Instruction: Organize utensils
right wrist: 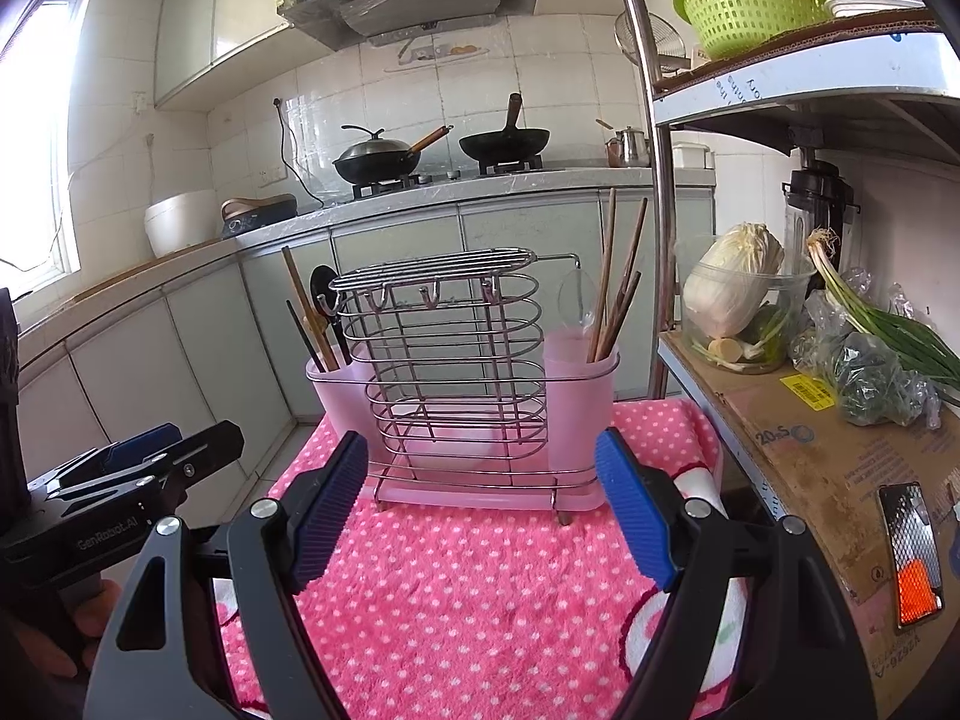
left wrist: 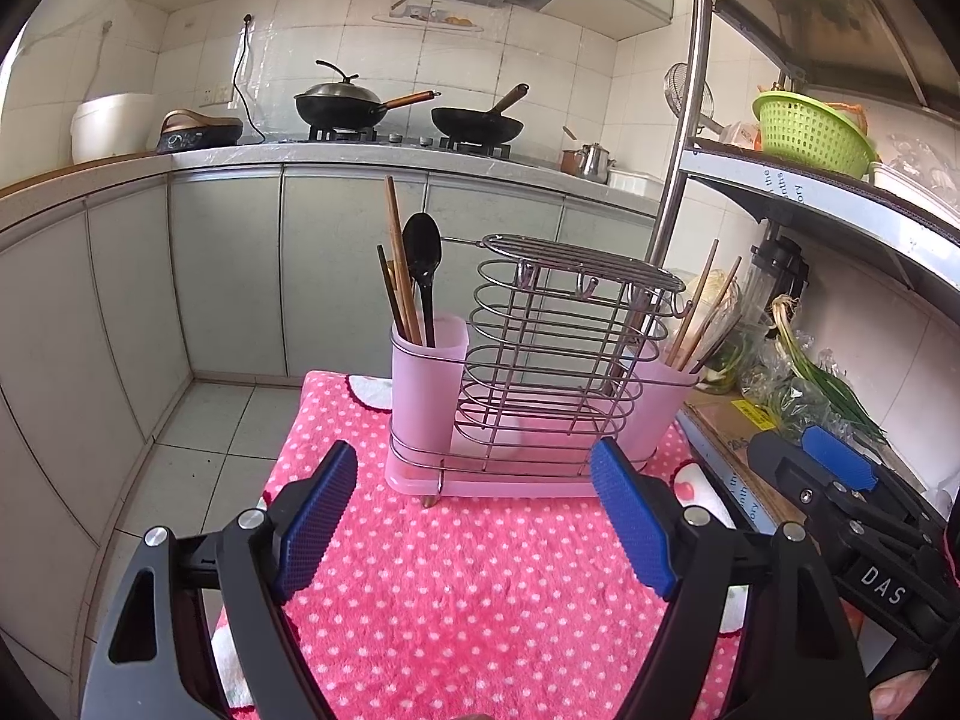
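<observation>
A wire utensil rack (left wrist: 558, 354) with two pink cups stands on a pink dotted cloth (left wrist: 480, 588). The left pink cup (left wrist: 427, 378) holds wooden chopsticks and a black spoon (left wrist: 422, 258). The right pink cup (left wrist: 654, 408) holds more chopsticks (left wrist: 702, 318). My left gripper (left wrist: 474, 516) is open and empty, just in front of the rack. My right gripper (right wrist: 480, 510) is open and empty too, in front of the rack (right wrist: 456, 360); a clear spoon (right wrist: 573, 300) leans in the right cup (right wrist: 579, 384). The right gripper also shows in the left wrist view (left wrist: 840, 480).
A metal shelf to the right holds a cardboard sheet (right wrist: 828, 456), cabbage in a clear tub (right wrist: 732, 300), green onions (right wrist: 888, 330), a phone (right wrist: 912, 552) and a green basket (right wrist: 750, 6). Counter with two woks (left wrist: 420, 114) lies behind. Tiled floor (left wrist: 198, 438) lies left of the cloth.
</observation>
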`<state>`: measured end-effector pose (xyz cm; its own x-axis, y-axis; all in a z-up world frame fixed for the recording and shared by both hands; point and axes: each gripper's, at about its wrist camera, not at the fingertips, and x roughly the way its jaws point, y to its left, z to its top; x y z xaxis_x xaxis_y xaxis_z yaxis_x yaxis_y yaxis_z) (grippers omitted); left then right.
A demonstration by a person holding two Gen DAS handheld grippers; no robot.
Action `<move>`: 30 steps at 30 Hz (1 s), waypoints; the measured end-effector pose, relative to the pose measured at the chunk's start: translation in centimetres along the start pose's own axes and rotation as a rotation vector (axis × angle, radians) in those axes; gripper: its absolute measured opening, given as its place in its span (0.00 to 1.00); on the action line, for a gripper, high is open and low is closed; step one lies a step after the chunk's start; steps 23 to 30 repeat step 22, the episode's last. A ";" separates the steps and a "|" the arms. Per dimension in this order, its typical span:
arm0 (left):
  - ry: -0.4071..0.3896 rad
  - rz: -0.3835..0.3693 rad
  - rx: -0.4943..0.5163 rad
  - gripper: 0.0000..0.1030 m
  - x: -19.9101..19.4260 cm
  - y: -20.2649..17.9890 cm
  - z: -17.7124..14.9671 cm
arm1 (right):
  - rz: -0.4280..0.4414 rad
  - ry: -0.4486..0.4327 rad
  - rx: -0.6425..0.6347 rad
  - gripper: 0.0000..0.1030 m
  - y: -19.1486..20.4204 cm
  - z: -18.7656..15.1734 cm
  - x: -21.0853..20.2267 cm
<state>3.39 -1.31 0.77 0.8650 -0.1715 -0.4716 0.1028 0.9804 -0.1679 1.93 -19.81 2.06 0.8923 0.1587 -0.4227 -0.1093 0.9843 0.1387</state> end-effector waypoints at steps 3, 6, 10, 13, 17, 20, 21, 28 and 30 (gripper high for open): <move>-0.002 0.001 0.003 0.76 0.0 0.0 0.0 | 0.000 0.000 -0.001 0.76 0.1 0.0 0.1; -0.001 0.002 0.002 0.76 0.0 0.0 0.0 | -0.001 0.000 -0.001 0.76 0.1 0.0 0.1; 0.000 0.006 -0.005 0.76 0.1 0.1 0.1 | -0.001 0.000 -0.004 0.76 0.1 0.0 0.1; -0.010 0.009 -0.003 0.76 0.1 0.1 0.0 | -0.002 0.000 -0.003 0.76 0.1 0.0 0.1; 0.001 0.010 -0.009 0.76 0.3 0.1 0.1 | -0.001 0.007 -0.003 0.76 0.1 0.1 0.3; 0.008 0.014 -0.012 0.76 0.7 0.2 0.0 | -0.002 0.009 -0.005 0.76 0.1 0.1 0.4; 0.010 0.015 -0.012 0.76 0.8 0.2 0.0 | -0.002 0.010 -0.004 0.76 0.0 0.1 0.5; 0.013 0.015 -0.012 0.76 0.9 0.2 0.0 | -0.002 0.012 -0.004 0.76 -0.1 0.1 0.6; 0.013 0.015 -0.012 0.76 0.9 0.2 0.0 | -0.002 0.012 -0.004 0.76 -0.1 0.1 0.6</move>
